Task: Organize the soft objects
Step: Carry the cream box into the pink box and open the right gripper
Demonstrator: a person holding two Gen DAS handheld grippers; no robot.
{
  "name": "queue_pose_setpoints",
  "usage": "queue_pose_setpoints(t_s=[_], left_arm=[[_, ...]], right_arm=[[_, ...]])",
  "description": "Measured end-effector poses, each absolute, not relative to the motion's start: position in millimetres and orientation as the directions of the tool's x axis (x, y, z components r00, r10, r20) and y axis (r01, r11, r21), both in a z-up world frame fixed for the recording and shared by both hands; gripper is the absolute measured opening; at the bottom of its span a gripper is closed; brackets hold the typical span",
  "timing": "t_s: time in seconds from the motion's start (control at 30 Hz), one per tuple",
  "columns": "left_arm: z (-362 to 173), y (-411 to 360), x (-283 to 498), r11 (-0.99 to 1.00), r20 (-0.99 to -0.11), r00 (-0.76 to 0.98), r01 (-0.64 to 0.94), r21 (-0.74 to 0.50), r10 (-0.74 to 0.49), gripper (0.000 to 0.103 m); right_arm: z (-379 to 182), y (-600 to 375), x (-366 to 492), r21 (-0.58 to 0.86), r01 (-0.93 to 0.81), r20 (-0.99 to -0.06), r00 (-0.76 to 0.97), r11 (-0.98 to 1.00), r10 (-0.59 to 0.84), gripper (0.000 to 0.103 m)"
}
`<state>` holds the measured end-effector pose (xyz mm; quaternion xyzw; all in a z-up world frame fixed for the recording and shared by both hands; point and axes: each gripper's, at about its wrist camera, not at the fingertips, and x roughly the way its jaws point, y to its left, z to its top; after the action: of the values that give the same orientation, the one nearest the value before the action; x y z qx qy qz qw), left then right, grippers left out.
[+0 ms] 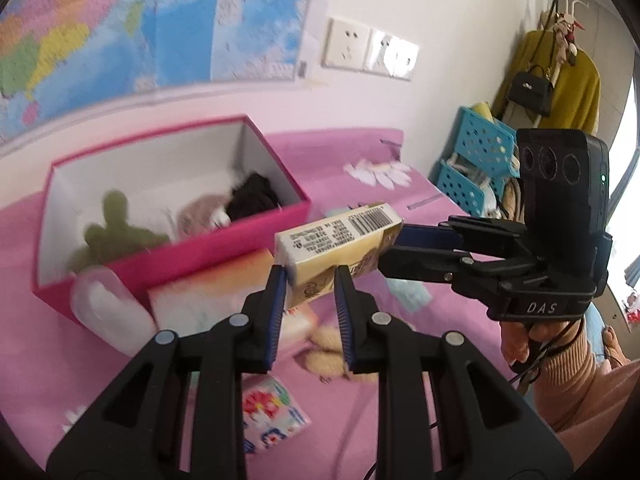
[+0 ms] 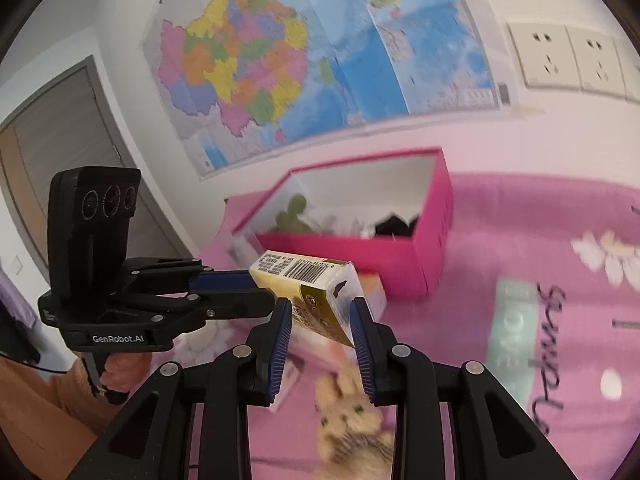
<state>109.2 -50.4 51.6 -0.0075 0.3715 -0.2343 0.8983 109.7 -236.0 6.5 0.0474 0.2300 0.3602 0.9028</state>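
A yellow and white tissue pack [image 1: 332, 252] with a barcode hangs in the air above the pink bed cover, held from both ends. My left gripper [image 1: 311, 280] is shut on its near end, and my right gripper [image 1: 390, 250] grips its right end from the side. In the right wrist view the same tissue pack [image 2: 316, 284] sits between the right gripper's [image 2: 320, 308] blue pads, with the left gripper [image 2: 260, 288] clamped on its far left end. Behind stands an open pink box [image 1: 224, 256] holding a green plush [image 1: 112, 236], a beige soft thing and a black one [image 1: 254, 196].
On the bed cover below lie a beige plush toy [image 2: 352, 420], a flowered tissue pack [image 1: 272, 412], an orange and white pack [image 1: 208, 292] and a translucent white pouch [image 1: 108, 312]. Blue baskets [image 1: 476, 152] stand at the bed's far right. A map hangs on the wall behind.
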Motion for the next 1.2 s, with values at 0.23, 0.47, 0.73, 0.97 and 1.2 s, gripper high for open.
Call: queue_pose_setpoints(t_s=[0.23, 0.47, 0.73, 0.97, 1.2], left_arm=[[70, -39, 143, 0.923, -0.651, 0.665, 0.352, -0.158, -0.365, 0.026], [65, -29, 180, 0.957, -0.693, 0.669, 0.266, -0.115, -0.269, 0.026], [49, -17, 216, 0.984, -0.753, 0.637, 0.162, -0.078, -0.165, 0.026], [39, 1, 237, 0.996, -0.785, 0.614, 0.065, -0.061, -0.088, 0.028], [41, 8, 225, 0.995, -0.764, 0.638, 0.069, -0.072, -0.1, 0.03]], right_arm=[[34, -223, 134, 0.24, -0.648, -0.338, 0.643, 0.723, 0.688, 0.03], [42, -205, 181, 0.28, -0.638, -0.365, 0.621, 0.718, 0.694, 0.03], [33, -180, 229, 0.342, -0.604, -0.418, 0.588, 0.72, 0.693, 0.031], [25, -158, 254, 0.351, -0.576, -0.467, 0.576, 0.738, 0.671, 0.042], [26, -156, 251, 0.309, -0.568, -0.468, 0.607, 0.762, 0.642, 0.055]])
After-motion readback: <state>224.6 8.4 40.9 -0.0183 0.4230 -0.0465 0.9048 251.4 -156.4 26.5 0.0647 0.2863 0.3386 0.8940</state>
